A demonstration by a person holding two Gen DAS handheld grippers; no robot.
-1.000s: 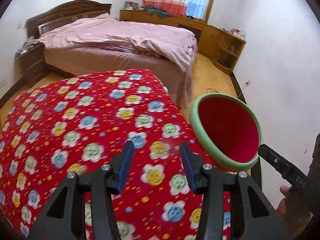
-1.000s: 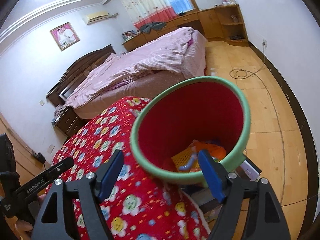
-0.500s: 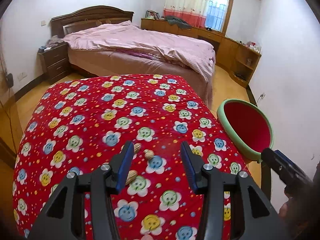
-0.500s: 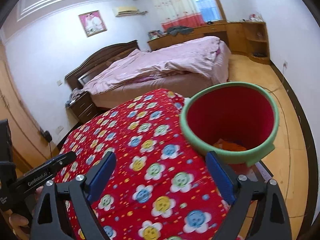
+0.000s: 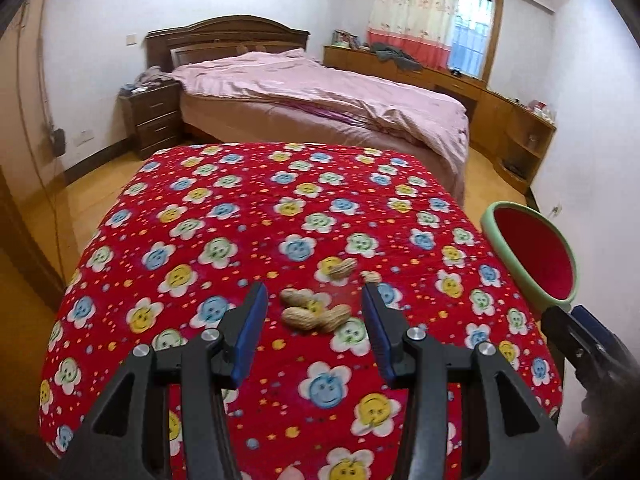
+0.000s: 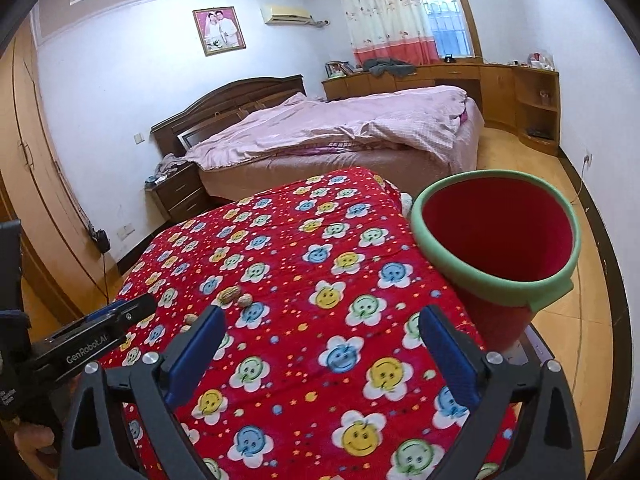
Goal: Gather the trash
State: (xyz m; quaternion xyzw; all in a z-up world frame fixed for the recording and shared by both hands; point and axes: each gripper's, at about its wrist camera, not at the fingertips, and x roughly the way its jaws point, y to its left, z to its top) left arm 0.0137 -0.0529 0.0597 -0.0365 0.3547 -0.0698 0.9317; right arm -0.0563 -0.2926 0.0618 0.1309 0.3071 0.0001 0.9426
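Note:
Several peanut shells (image 5: 314, 312) lie on a table covered with a red flowered cloth (image 5: 224, 248); they also show in the right wrist view (image 6: 232, 295). My left gripper (image 5: 314, 320) is open and empty, just above and behind the shells, which sit between its fingers in the view. A red bin with a green rim (image 6: 500, 248) stands off the table's right edge, also seen in the left wrist view (image 5: 532, 258). My right gripper (image 6: 320, 348) is open and empty over the cloth, left of the bin.
A bed with pink bedding (image 5: 320, 96) stands behind the table. A dark nightstand (image 5: 154, 120) is at the left, wooden cabinets (image 5: 516, 136) along the right wall. Wooden floor (image 6: 560, 184) surrounds the table. A cable (image 6: 580, 184) runs near the right wall.
Both grippers have pulled back and swung left from the bin. The peanut shells came into view between my left fingers. The bin's contents are no longer visible.

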